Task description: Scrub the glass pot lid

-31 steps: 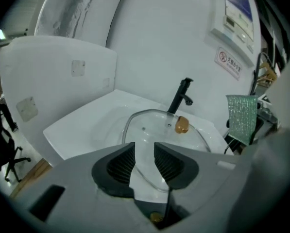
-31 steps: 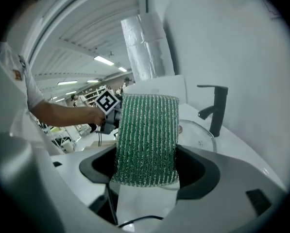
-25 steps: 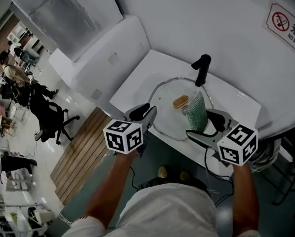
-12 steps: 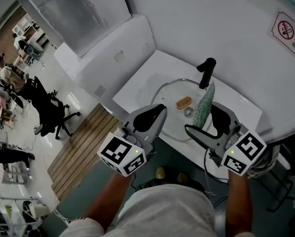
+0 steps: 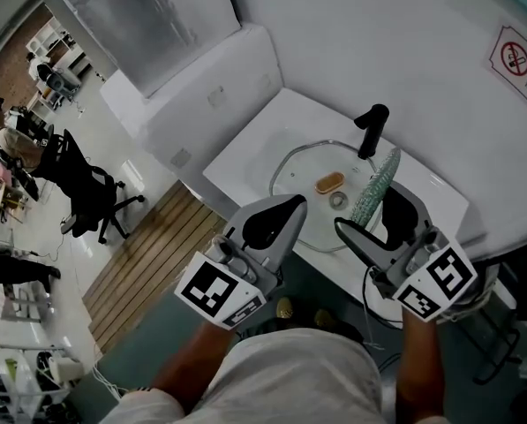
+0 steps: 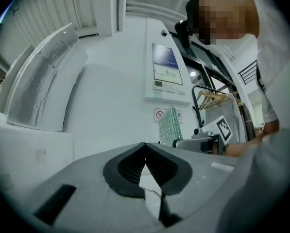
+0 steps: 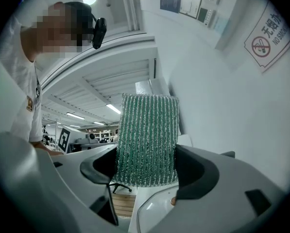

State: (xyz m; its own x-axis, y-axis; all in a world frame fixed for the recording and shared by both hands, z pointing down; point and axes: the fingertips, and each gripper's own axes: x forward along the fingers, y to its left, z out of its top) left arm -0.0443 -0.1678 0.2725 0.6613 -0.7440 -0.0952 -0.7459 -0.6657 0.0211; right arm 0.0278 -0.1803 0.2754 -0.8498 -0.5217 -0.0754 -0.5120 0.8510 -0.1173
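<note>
Glass pot lid [image 5: 298, 179] is lying flat on white tabletop [image 5: 245, 162], just in front of black tap [image 5: 370, 129]. Small brown oval piece [image 5: 327, 183] and metal ring [image 5: 337, 200] are sitting near lid's middle. R gripper [image 5: 366, 212] is hovering over lid's right side, its fingers pressing on lower part of green scrub pad [image 5: 375, 186] from both sides. Pad is standing upright, sticking up well past finger tips. In R gripper view, pad [image 7: 145, 140] is filling gap btwn fingers, w/ lid rim [image 7: 152, 210] showing below. L gripper [image 5: 294, 203] is hovering at lid's near-left edge. Its fingers have just been closing and are now meeting tip to tip w/ nothing btwn them. No-smoking sign [image 5: 519, 60] is hanging on wall at far right
</note>
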